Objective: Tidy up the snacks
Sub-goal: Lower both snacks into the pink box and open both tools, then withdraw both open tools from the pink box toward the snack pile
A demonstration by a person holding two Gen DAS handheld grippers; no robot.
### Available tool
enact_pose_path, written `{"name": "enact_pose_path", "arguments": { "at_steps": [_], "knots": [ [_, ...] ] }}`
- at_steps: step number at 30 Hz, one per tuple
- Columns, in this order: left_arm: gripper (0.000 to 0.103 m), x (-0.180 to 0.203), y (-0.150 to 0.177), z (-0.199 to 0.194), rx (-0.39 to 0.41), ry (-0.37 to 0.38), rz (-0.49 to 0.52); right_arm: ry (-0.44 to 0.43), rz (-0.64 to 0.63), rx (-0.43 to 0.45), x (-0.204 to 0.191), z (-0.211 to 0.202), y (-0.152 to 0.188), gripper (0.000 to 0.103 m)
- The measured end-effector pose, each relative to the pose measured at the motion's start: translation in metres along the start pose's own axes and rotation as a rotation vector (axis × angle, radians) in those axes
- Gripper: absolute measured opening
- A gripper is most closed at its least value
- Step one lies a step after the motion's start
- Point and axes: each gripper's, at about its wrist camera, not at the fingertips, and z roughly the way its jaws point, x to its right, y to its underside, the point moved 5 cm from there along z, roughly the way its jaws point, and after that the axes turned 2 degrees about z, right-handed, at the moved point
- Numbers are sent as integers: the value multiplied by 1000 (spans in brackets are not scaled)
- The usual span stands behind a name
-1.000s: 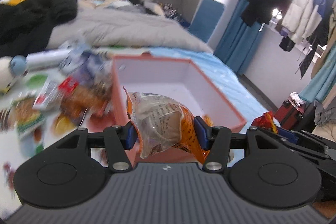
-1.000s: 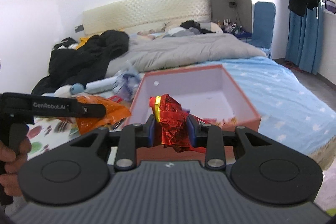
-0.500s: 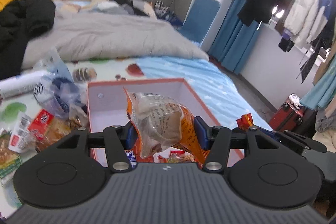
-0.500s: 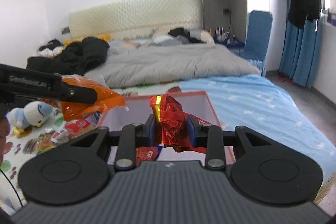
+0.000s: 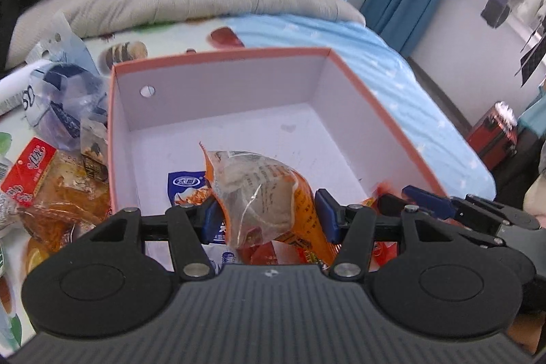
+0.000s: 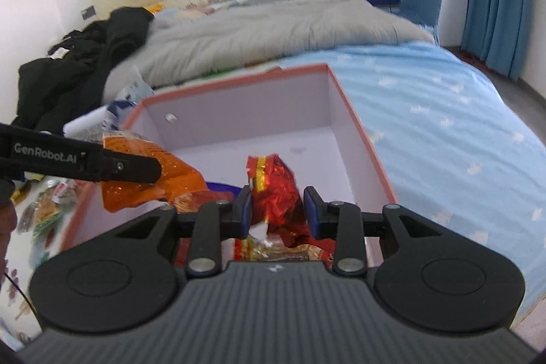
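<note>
Jaws grip snack packets (image 5: 262, 190) (both) — tight.

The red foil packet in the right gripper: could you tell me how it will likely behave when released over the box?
The red packet looks crumpled and thin, so probably floppy and light. Its foil shines, so it may slip from the right gripper readily. Hanging over the box, it should drop in flat without rolling.

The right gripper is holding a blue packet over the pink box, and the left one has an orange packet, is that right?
Not quite. The right wrist view shows the right gripper holding a red foil packet, not blue, over the pink box. The left gripper does hold an orange packet.
</note>
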Motion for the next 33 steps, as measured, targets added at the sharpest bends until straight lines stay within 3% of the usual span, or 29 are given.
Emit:
{"name": "enact_pose_path", "arguments": {
  "at_steps": [2, 4, 5, 6, 8, 12, 17, 22, 26, 33],
  "knots": [
    [63, -3, 3, 10, -22, -11, -4, 9, 6, -14, 3, 7, 4, 35],
    [74, -6, 4, 15, -36, -15, -5, 17, 14, -26, 4, 13, 4, 35],
    [84, -7, 4, 16, -37, -28, -1, 20, 16, -31, 5, 15, 4, 38],
    [89, -7, 4, 13, -33, -38, 2, 24, 22, -35, 6, 17, 4, 49],
    [92, -6, 4, 6, -21, -52, 3, 33, 41, -34, 10, 17, 4, 61],
    [92, -2, 3, -20, -7, -52, -19, 53, 45, -23, 13, 11, 0, 62],
    [93, 14, -1, -86, 37, -30, -46, 56, 43, 17, 6, -18, -4, 62],
    [100, 42, 4, -161, 36, -44, 15, 48, 48, 58, -6, -47, -7, 65],
    [101, 59, 18, -212, -5, -125, 53, 39, 43, 75, -21, -63, -7, 65],
    [101, 58, 41, -285, -16, -192, -27, 5, 45, 84, -44, -80, -3, 65]
  ]
}}
